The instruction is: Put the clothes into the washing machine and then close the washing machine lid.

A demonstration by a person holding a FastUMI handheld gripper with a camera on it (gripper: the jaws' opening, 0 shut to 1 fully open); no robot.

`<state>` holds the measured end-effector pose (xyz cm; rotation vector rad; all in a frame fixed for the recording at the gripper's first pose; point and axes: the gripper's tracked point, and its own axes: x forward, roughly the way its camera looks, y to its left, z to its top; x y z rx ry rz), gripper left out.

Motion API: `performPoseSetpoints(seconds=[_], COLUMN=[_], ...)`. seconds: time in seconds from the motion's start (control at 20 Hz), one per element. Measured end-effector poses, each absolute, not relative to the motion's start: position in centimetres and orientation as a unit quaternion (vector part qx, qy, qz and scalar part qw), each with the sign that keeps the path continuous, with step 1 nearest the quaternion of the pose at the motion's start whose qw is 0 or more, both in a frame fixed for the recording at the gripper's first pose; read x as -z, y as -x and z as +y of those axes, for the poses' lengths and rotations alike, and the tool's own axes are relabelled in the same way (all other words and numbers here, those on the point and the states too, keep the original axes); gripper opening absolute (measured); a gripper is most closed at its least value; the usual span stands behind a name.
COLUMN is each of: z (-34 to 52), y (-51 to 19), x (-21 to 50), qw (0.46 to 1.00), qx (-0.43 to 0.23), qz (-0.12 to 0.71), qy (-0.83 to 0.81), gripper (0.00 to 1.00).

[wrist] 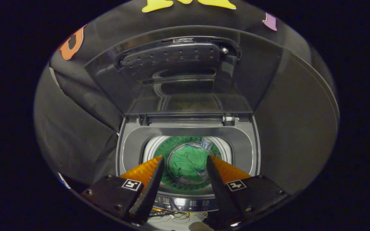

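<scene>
A green garment (187, 163) lies at the bottom of the washing machine's drum (153, 148), seen from above through the round opening. The dark lid (185, 77) stands raised upright behind the opening, hinged at the machine's back edge. My gripper (185, 158) hovers above the front of the opening, open, with nothing between its fingers. The garment shows in the gap between the two fingers, well below them.
The machine's grey top surround (130, 141) frames the opening. Its control panel (185, 202) runs along the front edge below my fingers, with thin cables (172, 216) lying on a pale surface in front of it. Black cloth walls (75, 128) close in on both sides.
</scene>
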<state>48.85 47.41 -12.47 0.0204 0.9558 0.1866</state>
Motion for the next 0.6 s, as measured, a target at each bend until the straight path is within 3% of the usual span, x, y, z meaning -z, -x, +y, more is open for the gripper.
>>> performPoseSetpoints(seconds=[0.6], z=[46.7], y=[-47.9], x=[10.4], qw=[0.898], qx=[-0.088], qz=[0.432], qy=[0.007], gripper=[0.82])
